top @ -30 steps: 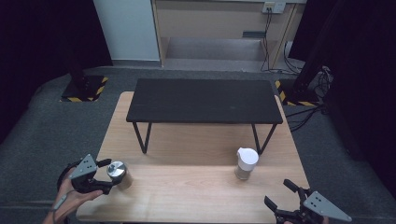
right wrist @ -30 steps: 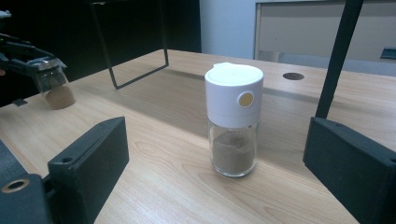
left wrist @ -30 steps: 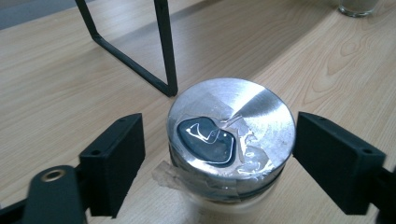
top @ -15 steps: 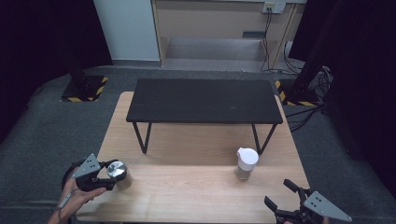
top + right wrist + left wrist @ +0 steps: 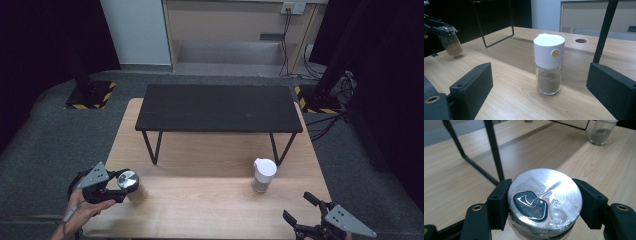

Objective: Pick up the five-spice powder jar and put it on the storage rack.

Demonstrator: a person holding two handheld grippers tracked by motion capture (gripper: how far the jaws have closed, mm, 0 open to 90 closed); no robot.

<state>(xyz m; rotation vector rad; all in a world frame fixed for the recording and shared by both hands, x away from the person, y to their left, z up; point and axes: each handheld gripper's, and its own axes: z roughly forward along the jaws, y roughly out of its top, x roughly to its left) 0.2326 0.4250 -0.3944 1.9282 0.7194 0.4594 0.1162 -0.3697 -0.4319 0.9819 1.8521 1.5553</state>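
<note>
The left gripper [image 5: 120, 186] now sits a little farther in over the wooden table [image 5: 210, 210] than it did a second ago. It carries the silver-topped jar [image 5: 131, 185] along between its jaws, so the jar has slid a bit toward the middle of the table too. In the right gripper view the jar [image 5: 450, 41] hangs just above the wood, tipped a little, with its small shadow under it. The person's left hand [image 5: 82, 207] has come up more from the near edge, right behind that gripper.
</note>
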